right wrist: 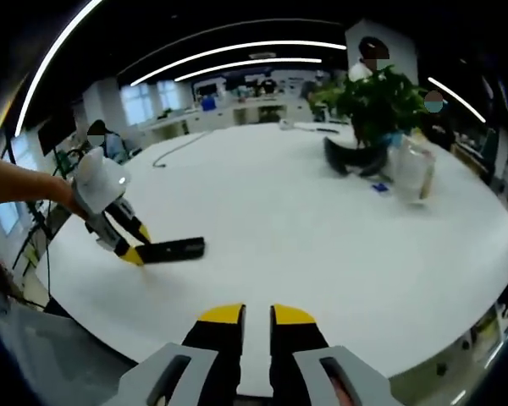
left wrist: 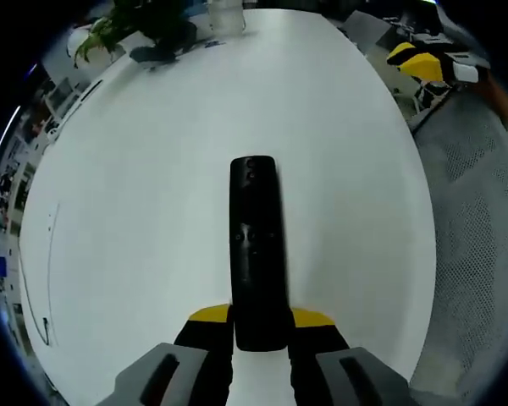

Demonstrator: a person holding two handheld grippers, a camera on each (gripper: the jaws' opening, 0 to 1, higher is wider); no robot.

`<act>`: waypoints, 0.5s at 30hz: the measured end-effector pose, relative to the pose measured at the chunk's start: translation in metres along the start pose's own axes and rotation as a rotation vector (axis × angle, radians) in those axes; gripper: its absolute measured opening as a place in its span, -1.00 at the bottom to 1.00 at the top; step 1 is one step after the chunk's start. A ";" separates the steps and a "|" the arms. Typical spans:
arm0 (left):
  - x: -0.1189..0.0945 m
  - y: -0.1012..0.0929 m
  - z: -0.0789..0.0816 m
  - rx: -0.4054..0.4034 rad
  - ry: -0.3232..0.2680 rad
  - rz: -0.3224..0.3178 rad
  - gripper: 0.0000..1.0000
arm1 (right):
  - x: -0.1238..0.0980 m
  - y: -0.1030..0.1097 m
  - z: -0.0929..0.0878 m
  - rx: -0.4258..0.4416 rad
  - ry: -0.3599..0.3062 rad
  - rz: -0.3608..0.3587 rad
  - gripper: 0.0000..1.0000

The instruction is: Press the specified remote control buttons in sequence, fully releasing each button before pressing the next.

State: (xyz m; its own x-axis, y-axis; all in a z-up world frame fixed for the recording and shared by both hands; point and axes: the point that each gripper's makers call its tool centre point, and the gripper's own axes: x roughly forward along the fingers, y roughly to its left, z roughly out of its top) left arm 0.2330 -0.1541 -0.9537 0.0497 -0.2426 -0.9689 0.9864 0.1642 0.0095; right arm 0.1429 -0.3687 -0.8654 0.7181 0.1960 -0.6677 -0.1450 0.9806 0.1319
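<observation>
So the left claw (left wrist: 261, 328) is clamped on the near end of the black remote (left wrist: 256, 249), yellow tips pressed against both of its sides. The remote runs straight away from the camera over the white desk (left wrist: 152, 211), buttons facing up; whether it's resting on the surface or held just above it, I can't tell. Further out on that same view there's a potted plant (left wrist: 135, 21) at the far edge of the desk with a clear container (left wrist: 226, 15) beside it, and the other claw's yellow-and-black tip (left wrist: 423, 63) pokes in at the upper right, beyond the desk edge and above a grey mesh surface (left wrist: 478, 194).

From the right gripper view, the right claw (right wrist: 256, 326) has its jaws nearly together with just a thin gap, nothing between them, hovering over the near edge of the desk. Off to the left you can see the left claw gripping the remote low over the desk, with a person's forearm (right wrist: 21, 182) behind it. Further back sit the plant and the clear container, and a dark cable (right wrist: 173, 150) lies on the far side.
</observation>
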 end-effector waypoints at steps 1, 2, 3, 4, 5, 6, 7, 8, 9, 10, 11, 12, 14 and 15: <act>0.000 -0.002 0.000 -0.002 0.000 0.001 -0.54 | 0.000 0.001 0.000 0.001 0.000 0.003 -0.96; 0.000 -0.005 0.000 -0.004 -0.002 0.001 -0.54 | 0.000 0.001 -0.001 0.003 0.003 0.006 -0.99; 0.000 -0.008 -0.001 -0.005 -0.002 0.002 -0.54 | 0.000 0.002 -0.002 0.004 0.008 0.009 -1.00; 0.000 -0.010 -0.001 -0.006 -0.002 0.001 -0.54 | 0.000 0.002 -0.003 0.006 0.015 0.011 -1.00; -0.001 -0.013 -0.001 -0.006 -0.003 0.002 -0.54 | 0.000 0.003 -0.004 0.010 0.024 0.013 -1.00; -0.001 -0.016 -0.002 -0.008 -0.004 0.003 -0.54 | 0.000 0.003 -0.004 0.007 0.021 0.013 -1.00; -0.001 -0.018 -0.002 -0.010 -0.005 0.004 -0.54 | 0.000 0.003 -0.004 0.006 0.020 0.014 -1.00; -0.002 -0.022 -0.002 -0.011 -0.005 0.004 -0.54 | 0.000 0.003 -0.004 0.008 0.020 0.016 -1.00; -0.002 -0.023 -0.002 -0.011 -0.005 0.004 -0.54 | 0.000 0.004 -0.004 0.010 0.021 0.018 -1.00; -0.002 -0.026 -0.002 -0.012 -0.007 0.005 -0.54 | 0.000 0.004 -0.004 0.013 0.023 0.020 -1.00; -0.003 -0.030 -0.003 -0.014 -0.010 0.007 -0.54 | 0.000 0.004 -0.005 0.016 0.024 0.020 -1.00; -0.003 -0.033 -0.003 -0.019 -0.013 0.006 -0.54 | 0.000 0.004 -0.005 0.018 0.024 0.020 -1.00; -0.003 -0.037 -0.004 -0.020 -0.018 0.006 -0.54 | -0.001 0.004 -0.004 0.023 0.024 0.022 -1.00; -0.003 -0.040 -0.004 -0.023 -0.023 0.007 -0.54 | -0.002 0.005 -0.004 0.028 0.019 0.024 -1.00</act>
State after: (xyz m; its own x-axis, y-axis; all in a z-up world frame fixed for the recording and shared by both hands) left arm 0.1924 -0.1561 -0.9518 0.0602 -0.2630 -0.9629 0.9822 0.1875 0.0102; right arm 0.1385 -0.3646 -0.8661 0.7016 0.2196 -0.6779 -0.1428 0.9754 0.1682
